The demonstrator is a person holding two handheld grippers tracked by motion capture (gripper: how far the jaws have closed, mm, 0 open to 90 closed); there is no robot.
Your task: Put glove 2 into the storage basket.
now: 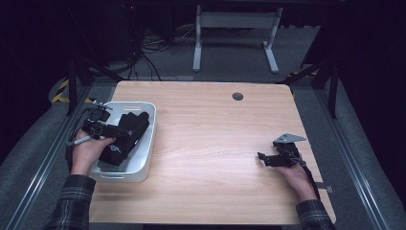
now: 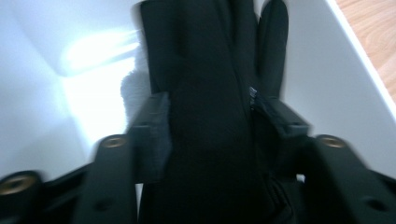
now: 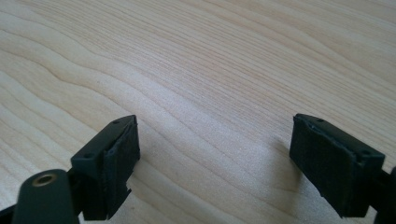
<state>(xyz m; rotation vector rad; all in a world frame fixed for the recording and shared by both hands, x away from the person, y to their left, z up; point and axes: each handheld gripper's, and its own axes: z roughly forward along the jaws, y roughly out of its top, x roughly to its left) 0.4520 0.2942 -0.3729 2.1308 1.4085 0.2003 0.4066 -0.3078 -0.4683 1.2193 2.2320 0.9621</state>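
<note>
A black fabric item (image 1: 130, 125) with a small white mark lies in a white bin (image 1: 149, 143) at the table's left. My left gripper (image 1: 119, 131) reaches into the bin from the left, low over the fabric. In the left gripper view the black fabric (image 2: 210, 70) runs up between the jaws of the left gripper (image 2: 212, 126), which stand apart on either side of it; the picture is blurred. The bin's white wall (image 2: 327, 93) rises to the right. My right gripper (image 1: 263, 158) rests at the table's right, and the right gripper (image 3: 215, 140) is open over bare wood.
The wooden table (image 1: 210, 129) has a round cable hole (image 1: 237, 96) near its far edge. Beyond the table stand a white desk frame (image 1: 234, 38) and loose cables (image 1: 148, 48) on the floor. Metal rails run along both sides.
</note>
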